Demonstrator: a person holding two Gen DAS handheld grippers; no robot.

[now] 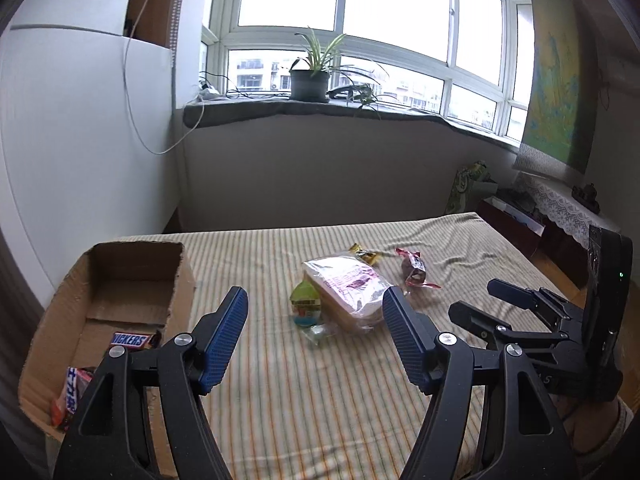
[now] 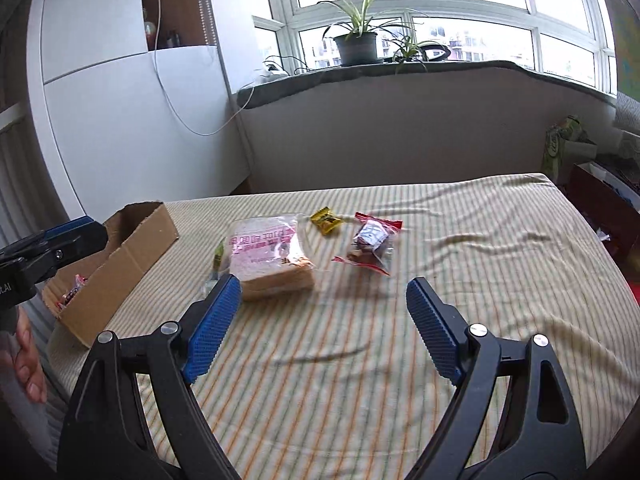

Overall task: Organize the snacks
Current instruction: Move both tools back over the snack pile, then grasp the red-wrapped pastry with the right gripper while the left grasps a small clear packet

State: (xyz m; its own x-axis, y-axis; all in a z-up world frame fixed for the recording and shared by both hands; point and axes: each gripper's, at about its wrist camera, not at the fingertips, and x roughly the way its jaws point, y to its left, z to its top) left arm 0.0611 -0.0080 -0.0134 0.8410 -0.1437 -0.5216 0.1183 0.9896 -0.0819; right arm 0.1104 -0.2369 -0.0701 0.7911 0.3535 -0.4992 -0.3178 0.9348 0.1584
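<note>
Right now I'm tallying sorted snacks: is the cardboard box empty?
Not empty. The cardboard box holds a Snickers bar and a red packet.

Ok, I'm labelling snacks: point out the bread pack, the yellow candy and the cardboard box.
bread pack (image 2: 272, 256), right wrist view, top of wrapper
yellow candy (image 2: 326, 220), right wrist view, wrapper middle
cardboard box (image 1: 132, 270), left wrist view, inner back wall

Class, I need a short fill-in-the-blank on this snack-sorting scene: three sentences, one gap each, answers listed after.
1. The Snickers bar lies inside the ______ box.
2. The bread packet rests on a ______ cloth.
3. On the windowsill stands a potted ______.

Missing words: cardboard; striped; plant
</note>
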